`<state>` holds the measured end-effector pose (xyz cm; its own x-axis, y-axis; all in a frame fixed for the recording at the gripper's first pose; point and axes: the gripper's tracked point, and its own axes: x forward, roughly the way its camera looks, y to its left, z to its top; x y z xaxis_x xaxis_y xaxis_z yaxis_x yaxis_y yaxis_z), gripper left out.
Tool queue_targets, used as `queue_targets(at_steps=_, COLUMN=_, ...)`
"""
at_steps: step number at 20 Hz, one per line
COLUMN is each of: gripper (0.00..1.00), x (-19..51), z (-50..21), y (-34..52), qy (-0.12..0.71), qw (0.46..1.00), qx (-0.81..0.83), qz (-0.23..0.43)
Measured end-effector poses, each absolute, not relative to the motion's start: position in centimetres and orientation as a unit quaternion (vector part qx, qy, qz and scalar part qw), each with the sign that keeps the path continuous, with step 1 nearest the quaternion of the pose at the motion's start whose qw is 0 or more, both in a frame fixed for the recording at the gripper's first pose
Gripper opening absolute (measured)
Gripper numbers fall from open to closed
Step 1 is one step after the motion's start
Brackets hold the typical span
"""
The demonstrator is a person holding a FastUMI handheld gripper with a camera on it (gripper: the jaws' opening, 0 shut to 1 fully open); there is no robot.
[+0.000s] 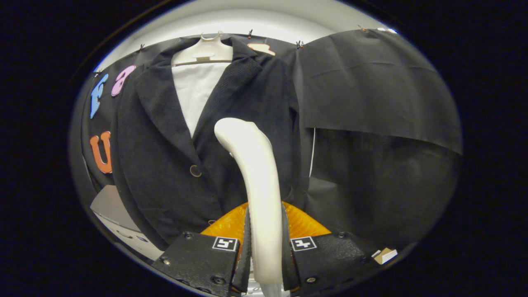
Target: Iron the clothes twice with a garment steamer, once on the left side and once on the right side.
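One dark jacket [165,165] hangs on a pale hanger [203,51] against the black cloth wall [371,82] of the booth, seen from the camera riding on the gripper. Farthest left, low down beside the jacket's hem, sits a grey and white box-like object [117,218] too cut off to identify. Moving right, the jacket's left lapel folds down toward a single round button [195,170], and a white lining or shirt [198,90] shows in the V of the open collar.

Right of the button, the cream-white handle of the garment steamer [260,181] rises upright from between the two black fingers and curves at its top, standing just in front of the jacket's front panel on the side right of the button. An orange translucent part [305,222] fans out behind the handle, just above the fingers.

At the bottom, the gripper [266,255] is clenched on the steamer handle, both ribbed pads pressing its sides.

Farther right, the wall hangs in overlapping black sheets, and a small tan and white scrap [384,255] lies beside the right finger.
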<state>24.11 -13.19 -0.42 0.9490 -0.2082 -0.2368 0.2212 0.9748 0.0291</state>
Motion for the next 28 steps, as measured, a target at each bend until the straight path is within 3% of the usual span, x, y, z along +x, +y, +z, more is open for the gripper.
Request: queue_targets(at_steps=28, gripper=0.34, x=21.8, z=-14.8, y=-12.6, qy=0.221, qw=0.966, qx=0.007, qz=-0.134)
